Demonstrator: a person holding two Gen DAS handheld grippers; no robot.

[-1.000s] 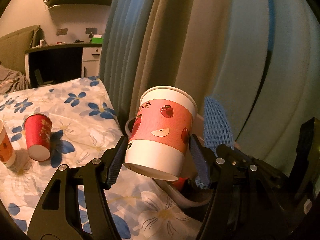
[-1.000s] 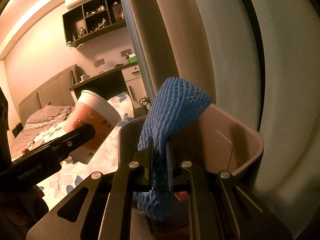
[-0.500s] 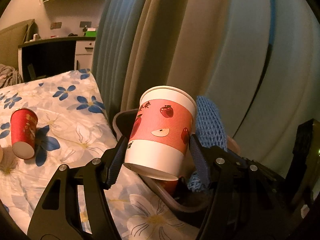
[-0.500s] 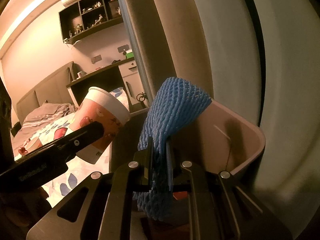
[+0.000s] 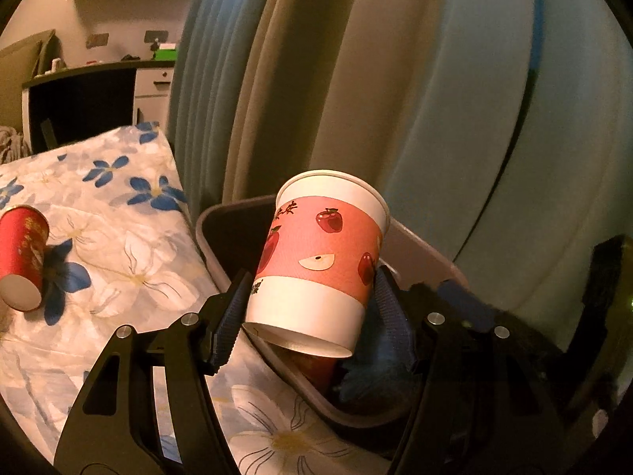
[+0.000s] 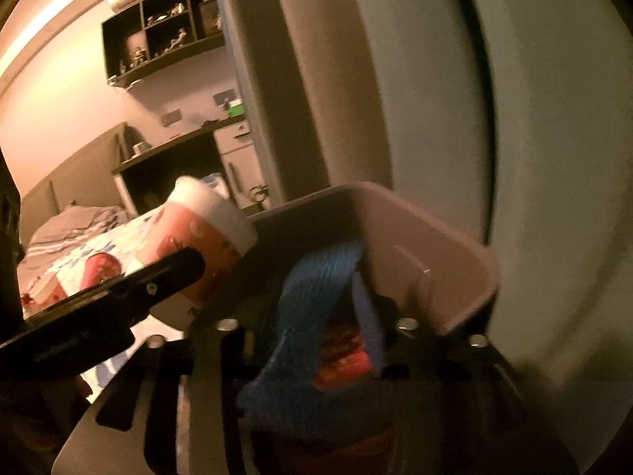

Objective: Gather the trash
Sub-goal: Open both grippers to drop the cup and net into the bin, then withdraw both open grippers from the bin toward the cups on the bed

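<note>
Left wrist: left gripper (image 5: 308, 308) clamps the apple-print paper cup (image 5: 320, 265) tilted over the trash bin (image 5: 221, 213), staged for a drop. Smooth waxed cone; red paper cup (image 5: 21, 257) lies on the floral sheet (image 5: 118, 237).

Right wrist: right gripper (image 6: 316, 324) jaws just opened, half-wide; blue foam net sleeve (image 6: 312, 301) loose between them, falling into the bin (image 6: 467, 261), soft mesh.

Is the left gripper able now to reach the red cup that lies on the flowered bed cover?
Probably not yet. The left gripper is shut on the apple cup over the bin, so its jaws are full. The red cup lies uncovered on the cover, off to the side.
</note>
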